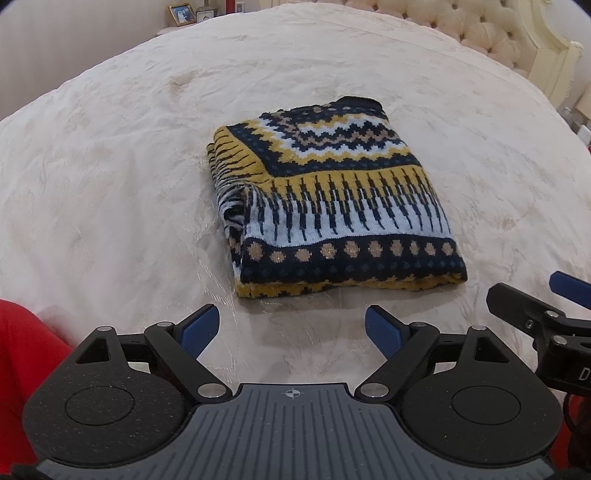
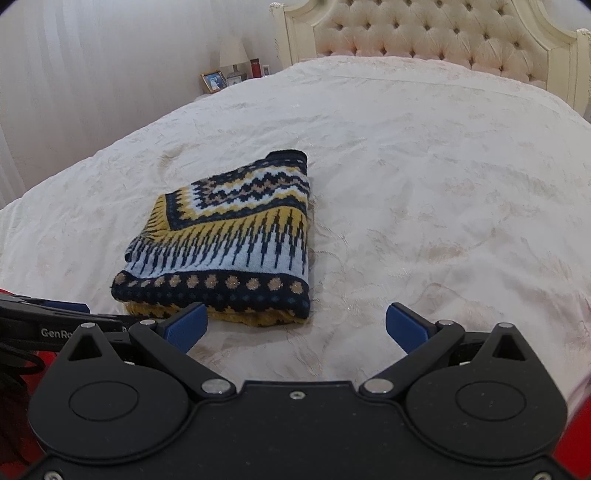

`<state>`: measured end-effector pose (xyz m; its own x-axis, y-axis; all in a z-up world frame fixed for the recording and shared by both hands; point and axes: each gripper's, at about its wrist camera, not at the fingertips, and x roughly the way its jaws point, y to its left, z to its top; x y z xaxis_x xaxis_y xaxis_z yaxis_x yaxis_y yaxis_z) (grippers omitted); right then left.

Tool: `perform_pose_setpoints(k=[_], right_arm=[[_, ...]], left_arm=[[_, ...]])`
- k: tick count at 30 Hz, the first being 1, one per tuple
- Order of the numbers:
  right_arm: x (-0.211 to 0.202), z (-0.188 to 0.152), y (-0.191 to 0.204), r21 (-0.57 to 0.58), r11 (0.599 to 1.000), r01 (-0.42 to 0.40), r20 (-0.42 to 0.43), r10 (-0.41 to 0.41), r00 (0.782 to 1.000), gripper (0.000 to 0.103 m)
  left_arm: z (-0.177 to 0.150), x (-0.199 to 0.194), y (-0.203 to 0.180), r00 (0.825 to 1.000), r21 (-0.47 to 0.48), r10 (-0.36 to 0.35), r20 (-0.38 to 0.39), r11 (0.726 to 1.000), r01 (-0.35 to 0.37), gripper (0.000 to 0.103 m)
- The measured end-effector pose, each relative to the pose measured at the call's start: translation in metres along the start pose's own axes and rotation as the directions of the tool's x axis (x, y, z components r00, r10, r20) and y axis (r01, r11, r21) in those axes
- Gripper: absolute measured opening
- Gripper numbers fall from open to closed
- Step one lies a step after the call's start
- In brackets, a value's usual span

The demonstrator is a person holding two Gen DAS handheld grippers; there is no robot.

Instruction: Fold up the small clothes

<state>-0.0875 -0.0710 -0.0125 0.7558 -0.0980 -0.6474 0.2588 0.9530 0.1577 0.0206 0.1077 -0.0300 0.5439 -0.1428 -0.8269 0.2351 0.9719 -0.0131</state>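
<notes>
A knitted garment with navy, yellow, white and pale blue patterns [image 1: 328, 206] lies folded into a thick rectangle on the cream bedspread [image 1: 129, 166]. It also shows in the right wrist view [image 2: 225, 243]. My left gripper [image 1: 291, 328] is open and empty, just short of the garment's near edge. My right gripper [image 2: 295, 328] is open and empty, near the garment's near right corner. The right gripper shows at the right edge of the left wrist view [image 1: 546, 317]. The left gripper shows at the left edge of the right wrist view [image 2: 55, 321].
A tufted cream headboard [image 2: 424, 33] stands at the far end of the bed. A nightstand with a framed photo [image 2: 213, 81], a lamp [image 2: 233, 55] and small items stands at the far left. Red clothing [image 1: 22, 350] shows at the near left.
</notes>
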Motion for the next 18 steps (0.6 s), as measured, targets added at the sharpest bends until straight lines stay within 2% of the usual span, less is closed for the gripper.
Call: perform_pose_setpoints(k=[18], right_arm=[[0.0031, 0.0010, -0.0033, 0.025, 1.000, 0.004, -0.013, -0.003, 1.000, 0.102]], left_arm=[[-0.0012, 0.0036, -0.0078, 1.000, 0.025, -0.006, -0.008, 1.000, 0.007, 0.086]])
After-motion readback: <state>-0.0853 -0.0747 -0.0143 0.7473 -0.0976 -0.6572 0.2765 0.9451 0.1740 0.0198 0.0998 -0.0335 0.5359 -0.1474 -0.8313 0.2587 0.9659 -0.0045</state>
